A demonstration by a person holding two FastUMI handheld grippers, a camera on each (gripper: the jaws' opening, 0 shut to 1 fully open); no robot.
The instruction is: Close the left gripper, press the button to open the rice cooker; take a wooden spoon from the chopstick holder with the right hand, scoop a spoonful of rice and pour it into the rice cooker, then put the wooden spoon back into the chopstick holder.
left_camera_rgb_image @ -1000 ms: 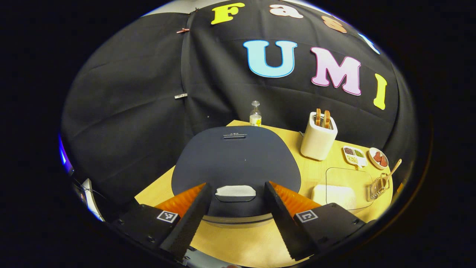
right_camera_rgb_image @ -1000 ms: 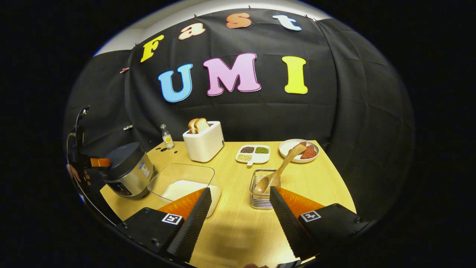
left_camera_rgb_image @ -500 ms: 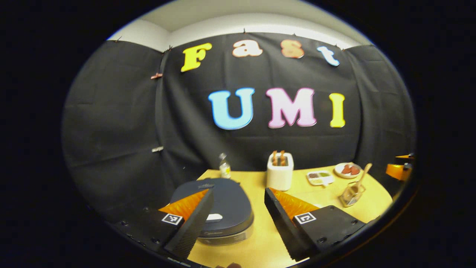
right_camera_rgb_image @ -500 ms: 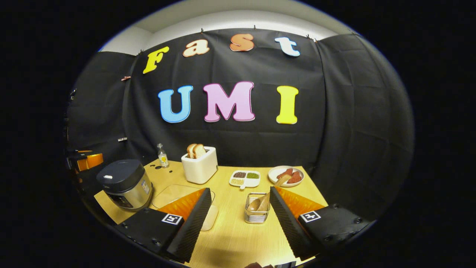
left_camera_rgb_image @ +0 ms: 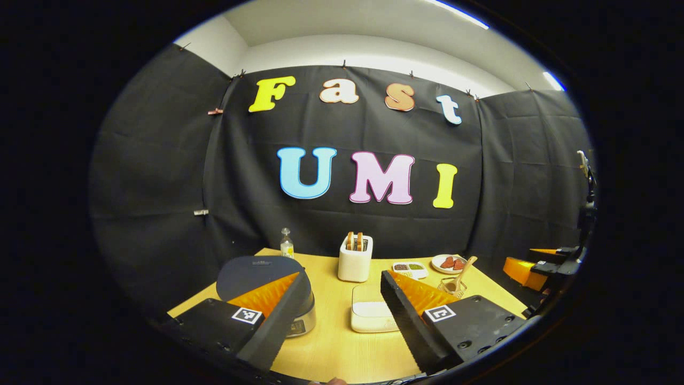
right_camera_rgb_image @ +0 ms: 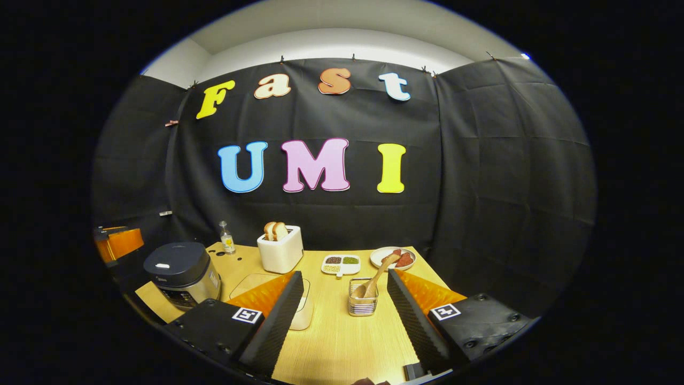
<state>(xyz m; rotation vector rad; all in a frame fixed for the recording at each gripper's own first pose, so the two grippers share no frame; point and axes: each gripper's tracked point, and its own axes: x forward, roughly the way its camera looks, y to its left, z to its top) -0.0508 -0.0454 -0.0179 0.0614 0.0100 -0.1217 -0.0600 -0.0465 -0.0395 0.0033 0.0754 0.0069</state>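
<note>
the left gripper (left_camera_rgb_image: 342, 315) has its jaws spread wide and empty, held above the near edge of the counter (left_camera_rgb_image: 331, 347). the right gripper (right_camera_rgb_image: 342, 315) is likewise released, jaws wide apart and holding nothing.

between the left jaws sits a white container of rice (left_camera_rgb_image: 370, 315) with a clear lid; the left finger overlaps the rice cooker (left_camera_rgb_image: 262, 270), whose dark lid is down. in the right gripper view the rice cooker (right_camera_rgb_image: 181, 270) stands at the counter's left end, showing its silver side and a pale button (right_camera_rgb_image: 162, 266) on the lid top, a detail hidden behind the finger in the left gripper view.

the wooden spoon (right_camera_rgb_image: 374, 278) stands bowl-down in the wire chopstick holder (right_camera_rgb_image: 363, 303), handle leaning toward a plate (right_camera_rgb_image: 393, 256) with red pieces. the left gripper view shows the same holder (left_camera_rgb_image: 451, 287) small, beyond the right finger.

farther back stand a white toaster (right_camera_rgb_image: 280, 251) with bread slices, a small bottle (right_camera_rgb_image: 227, 239), and a divided dish of beans (right_camera_rgb_image: 341, 263). the left gripper view catches the other gripper (left_camera_rgb_image: 539, 264) at the right rim.
</note>
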